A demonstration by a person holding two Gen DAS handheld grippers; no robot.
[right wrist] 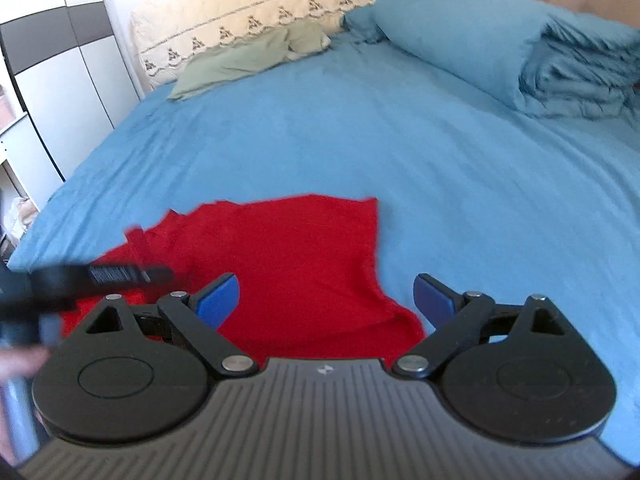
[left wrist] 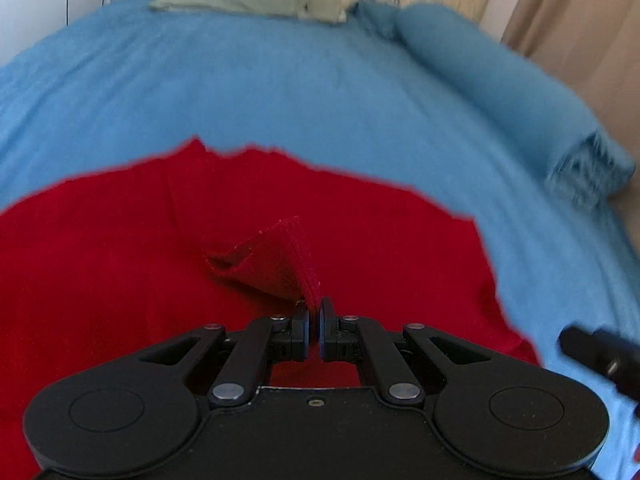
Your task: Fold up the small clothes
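A red garment [left wrist: 120, 260] lies spread on the blue bedsheet [left wrist: 280, 92]. My left gripper [left wrist: 315, 307] is shut on a hemmed corner of the red garment [left wrist: 280, 264], which stands up as a folded peak above the rest of the cloth. In the right wrist view the same red garment [right wrist: 296, 264] lies in front of my right gripper [right wrist: 326, 294], whose blue-padded jaws stand wide open above the cloth with nothing between them. The left gripper's body [right wrist: 80, 280] shows blurred at the left of that view, over the garment's left part.
A green garment [right wrist: 248, 60] lies at the far end of the bed near the beige headboard cover [right wrist: 280, 4]. A blue pillow [right wrist: 460, 36] and folded blue bedding [right wrist: 580, 76] sit at the far right. A wardrobe [right wrist: 60, 72] stands left of the bed.
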